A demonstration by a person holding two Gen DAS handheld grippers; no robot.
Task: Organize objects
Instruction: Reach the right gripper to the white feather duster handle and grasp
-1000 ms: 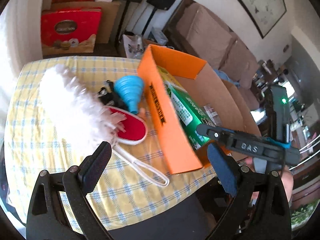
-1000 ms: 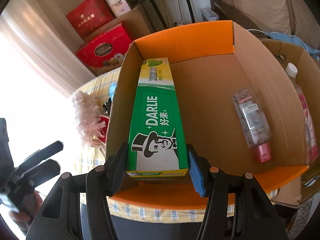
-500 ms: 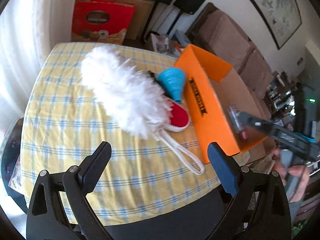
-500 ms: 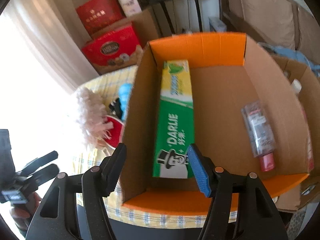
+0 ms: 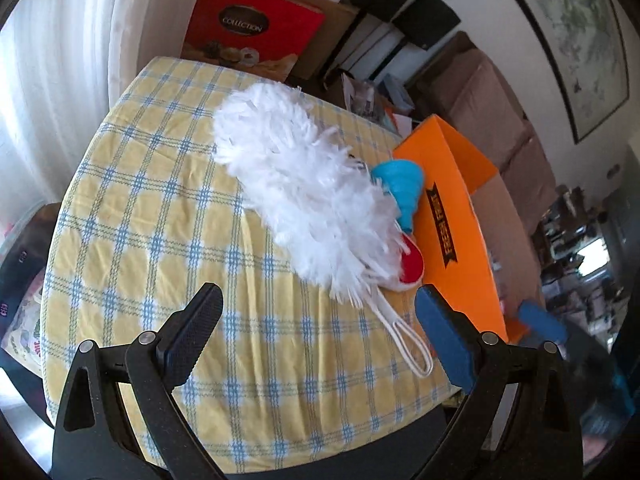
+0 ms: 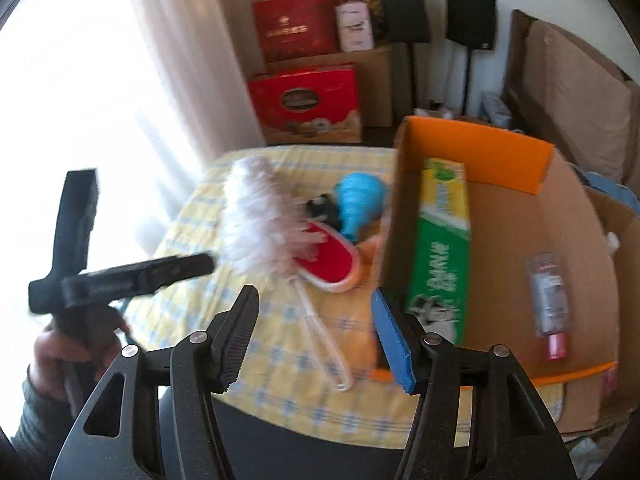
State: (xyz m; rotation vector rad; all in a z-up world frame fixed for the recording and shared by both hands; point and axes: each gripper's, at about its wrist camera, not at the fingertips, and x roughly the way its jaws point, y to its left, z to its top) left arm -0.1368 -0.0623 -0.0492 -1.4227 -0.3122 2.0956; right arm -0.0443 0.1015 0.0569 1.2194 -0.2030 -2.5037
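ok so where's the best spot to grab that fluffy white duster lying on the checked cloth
Take the fluffy white duster by its thin white loop handle, which sticks out bare toward the near table edge. Come down from above with the open left tool, one finger either side of the loop. The fluffy head is soft and overlaps the red oval brush, so a grip there would probably slip.

Each tool (image 5: 316,324) had black arms with round silver screws; one pad was black, one blue; the sleeve (image 6: 34,420) was grey-green.
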